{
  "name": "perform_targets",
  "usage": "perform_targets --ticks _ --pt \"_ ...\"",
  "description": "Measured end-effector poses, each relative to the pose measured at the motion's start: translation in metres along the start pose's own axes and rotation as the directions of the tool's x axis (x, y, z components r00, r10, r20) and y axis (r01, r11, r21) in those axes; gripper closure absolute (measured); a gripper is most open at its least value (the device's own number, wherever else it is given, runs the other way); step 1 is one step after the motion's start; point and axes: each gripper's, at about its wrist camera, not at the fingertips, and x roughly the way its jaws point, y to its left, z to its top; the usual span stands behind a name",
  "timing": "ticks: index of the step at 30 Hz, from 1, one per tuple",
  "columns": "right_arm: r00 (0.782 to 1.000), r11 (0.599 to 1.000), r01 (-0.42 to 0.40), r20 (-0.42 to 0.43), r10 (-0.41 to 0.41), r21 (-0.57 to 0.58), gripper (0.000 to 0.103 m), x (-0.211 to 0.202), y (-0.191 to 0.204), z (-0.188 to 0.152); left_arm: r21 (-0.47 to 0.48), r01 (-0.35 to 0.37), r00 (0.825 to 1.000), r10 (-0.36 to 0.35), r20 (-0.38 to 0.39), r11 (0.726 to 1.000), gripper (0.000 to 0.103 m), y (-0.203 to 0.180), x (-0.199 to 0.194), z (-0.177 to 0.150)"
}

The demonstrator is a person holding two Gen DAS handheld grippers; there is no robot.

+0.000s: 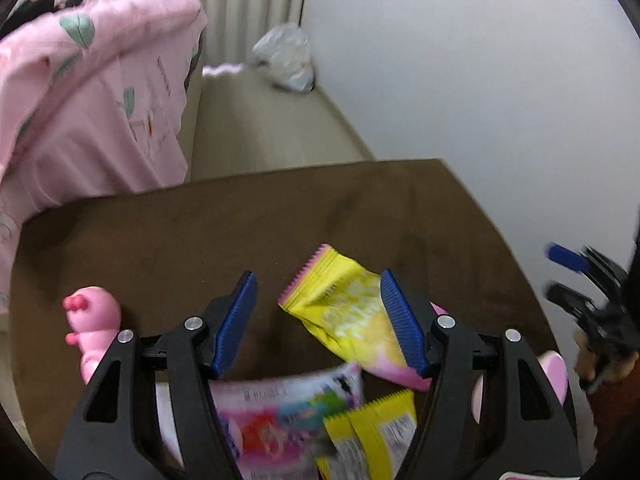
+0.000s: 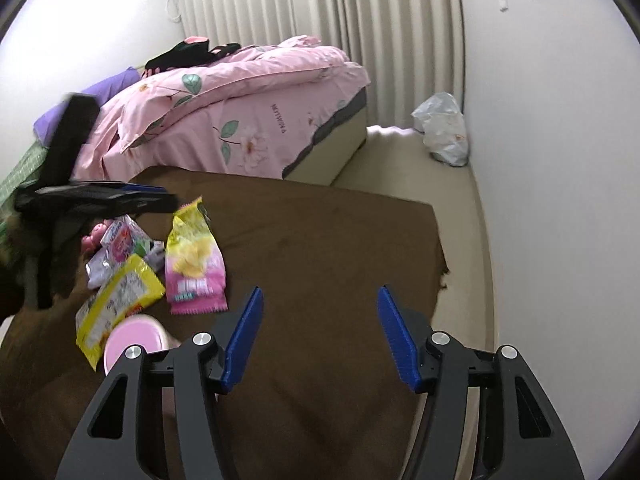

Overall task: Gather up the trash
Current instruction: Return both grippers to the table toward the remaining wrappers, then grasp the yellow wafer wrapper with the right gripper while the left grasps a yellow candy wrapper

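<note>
My left gripper hangs over the brown blanket with its jaws apart, nothing clamped; a yellow and pink snack wrapper lies just beside its right pad, a pink wrapper and a yellow wrapper below it. My right gripper is also spread wide over bare blanket, the wrappers off to its left. A white plastic bag sits on the floor by the wall.

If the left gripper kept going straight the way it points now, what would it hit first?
Probably the yellow-and-pink snack packet lying by the left gripper, or the brown blanket beside it; depth is unclear.
</note>
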Motion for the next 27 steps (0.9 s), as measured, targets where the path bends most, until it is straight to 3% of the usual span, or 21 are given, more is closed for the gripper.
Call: perform_targets --ticks 3,5,6,10,15,22,24,27 --pt "1.000 0.999 0.001 -0.001 -0.001 0.044 0.047 -0.010 -0.009 -0.014 0.040 -0.046 0.997 0.048 -0.062 0.998 0.046 -0.007 0.013 -0.003" --pt "1.000 0.998 0.004 0.000 -0.004 0.062 0.047 -0.017 -0.012 -0.022 0.078 -0.063 0.994 0.069 -0.081 0.995 0.068 -0.013 0.016 -0.008" --pt "1.000 0.998 0.008 0.002 -0.008 0.064 0.047 -0.019 -0.011 -0.024 0.103 -0.084 0.992 0.093 -0.083 0.991 0.073 -0.017 0.016 -0.013" --pt "0.999 0.997 0.017 0.029 -0.019 0.075 0.047 -0.038 -0.004 -0.029 0.094 -0.096 0.995 0.096 0.000 0.991 0.084 -0.021 -0.006 -0.027" --pt "0.998 0.996 -0.011 0.069 0.006 0.084 0.047 -0.064 0.009 -0.028 -0.017 -0.099 0.989 0.100 0.111 0.995 0.090 -0.011 -0.056 -0.037" --pt "0.989 0.996 -0.088 0.115 0.088 -0.004 0.047 -0.093 0.055 -0.023 -0.235 -0.073 0.953 0.137 0.269 0.969 0.091 0.020 -0.159 -0.084" --pt "0.986 0.992 -0.118 0.114 0.123 -0.045 0.047 -0.096 0.075 -0.022 -0.265 -0.082 0.947 0.158 0.280 0.961 0.091 0.026 -0.180 -0.102" --pt "0.977 0.979 -0.187 0.088 0.194 -0.078 0.047 -0.092 0.103 -0.022 -0.302 -0.088 0.952 0.170 0.256 0.949 0.091 0.036 -0.197 -0.134"
